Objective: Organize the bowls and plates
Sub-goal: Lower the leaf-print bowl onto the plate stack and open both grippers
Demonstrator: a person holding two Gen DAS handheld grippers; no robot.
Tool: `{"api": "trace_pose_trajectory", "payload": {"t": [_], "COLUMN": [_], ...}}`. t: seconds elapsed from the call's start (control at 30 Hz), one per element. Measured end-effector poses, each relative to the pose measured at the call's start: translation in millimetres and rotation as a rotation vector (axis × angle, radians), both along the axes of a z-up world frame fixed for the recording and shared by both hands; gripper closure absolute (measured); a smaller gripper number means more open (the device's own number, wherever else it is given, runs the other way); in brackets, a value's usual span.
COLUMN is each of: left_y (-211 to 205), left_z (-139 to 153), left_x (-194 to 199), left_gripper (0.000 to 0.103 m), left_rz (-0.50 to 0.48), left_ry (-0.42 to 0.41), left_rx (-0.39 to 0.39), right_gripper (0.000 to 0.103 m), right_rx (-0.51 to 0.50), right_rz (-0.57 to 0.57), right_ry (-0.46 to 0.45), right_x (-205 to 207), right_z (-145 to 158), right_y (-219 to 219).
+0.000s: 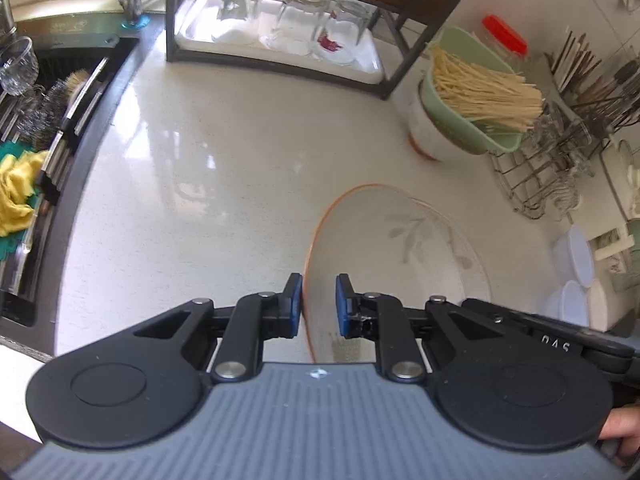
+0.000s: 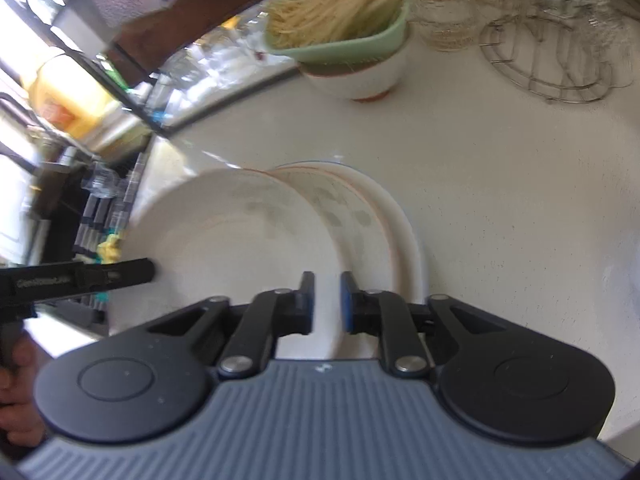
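A white plate [image 1: 384, 248] with an orange rim and a grey leaf pattern is held tilted over the pale counter [image 1: 200, 184]. My left gripper [image 1: 318, 304] straddles its near rim, with the blue pads [image 1: 296, 300] closed on the edge. In the right wrist view the same plate [image 2: 224, 240] is nearest. My right gripper [image 2: 326, 300] is shut on its right rim. Two more plates [image 2: 372, 216] lie stacked just behind and under it. The left gripper's black body [image 2: 80, 276] reaches the plate's left edge.
A white bowl [image 1: 428, 136] carries a green basket of dry noodles [image 1: 480, 92] at the back right. Behind stands a dark rack with upturned glasses [image 1: 292, 20] on a white tray. The sink [image 1: 60, 100] with a yellow cloth [image 1: 16, 192] is left; a wire rack [image 1: 540, 176] and lidded tubs [image 1: 576, 264] are right.
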State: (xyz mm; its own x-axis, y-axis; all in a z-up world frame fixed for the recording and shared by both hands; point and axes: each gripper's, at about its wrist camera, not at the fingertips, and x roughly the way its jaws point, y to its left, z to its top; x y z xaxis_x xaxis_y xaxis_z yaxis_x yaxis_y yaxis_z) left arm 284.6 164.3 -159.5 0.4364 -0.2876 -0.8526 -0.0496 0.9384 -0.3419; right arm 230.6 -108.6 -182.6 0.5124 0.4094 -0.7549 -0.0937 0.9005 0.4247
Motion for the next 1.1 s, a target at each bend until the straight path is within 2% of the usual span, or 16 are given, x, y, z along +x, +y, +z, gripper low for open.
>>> {"api": "trace_pose_trajectory", "payload": {"t": [0.03, 0.13, 0.2, 0.37, 0.5, 0.6, 0.67, 0.7, 0.77, 0.83, 0.87, 0.97, 1.1], "left_y": [-2.5, -9.5, -9.3, -7.0, -1.5, 0.8, 3.1, 3.9, 3.4, 2.8, 2.8, 1.9, -1.4], "left_z": [-0.9, -3.5, -4.5, -10.7, -11.1, -10.9, -12.8, -14.2, -17.5, -22.6, -25.6, -35.1, -45.5], "left_x": [0.0, 0.1, -0.5, -0.5, -0.5, 1.1, 2.4, 3.1, 4.9, 7.3, 8.6, 10.9, 12.3], "left_gripper": [0.083, 0.083, 0.083, 0.083, 0.083, 0.078, 0.068, 0.060, 0.053, 0.050, 0.050, 0.049, 0.049], "left_rz": [-0.006, -0.006, 0.001, 0.010, 0.026, 0.035, 0.041, 0.042, 0.038, 0.035, 0.034, 0.029, 0.021], "left_ry": [0.001, -0.003, -0.005, 0.011, 0.005, -0.001, -0.001, 0.000, 0.001, 0.010, 0.018, 0.039, 0.058], "left_rx": [-0.002, 0.024, -0.005, -0.008, -0.011, -0.005, -0.022, -0.027, -0.025, -0.030, -0.038, -0.068, -0.070], "right_gripper": [0.090, 0.090, 0.090, 0.090, 0.090, 0.088, 0.087, 0.085, 0.073, 0.048, 0.046, 0.046, 0.047], "right_rx": [0.020, -0.063, -0.040, -0.087, -0.082, -0.101, -0.117, -0.121, -0.133, -0.139, -0.140, -0.140, -0.146], "right_rz": [0.013, 0.050, 0.043, 0.045, 0.011, -0.015, -0.039, -0.045, -0.053, -0.077, -0.088, -0.099, -0.107], "right_ry": [-0.003, -0.043, -0.038, -0.036, -0.052, -0.090, -0.118, -0.126, -0.117, -0.109, -0.110, -0.086, -0.044], "right_x": [0.5, 0.8, 2.2, 2.4, 4.0, 4.6, 5.1, 6.1, 9.4, 11.9, 13.0, 16.6, 19.7], "right_z": [1.0, 6.3, 4.8, -0.2, 5.5, 15.1, 20.8, 22.0, 21.2, 19.1, 17.8, 8.3, -9.4], "right_y": [2.6, 18.4, 18.9, 19.5, 9.3, 0.7, -6.3, -9.9, -16.2, -22.6, -25.7, -29.9, -27.5]}}
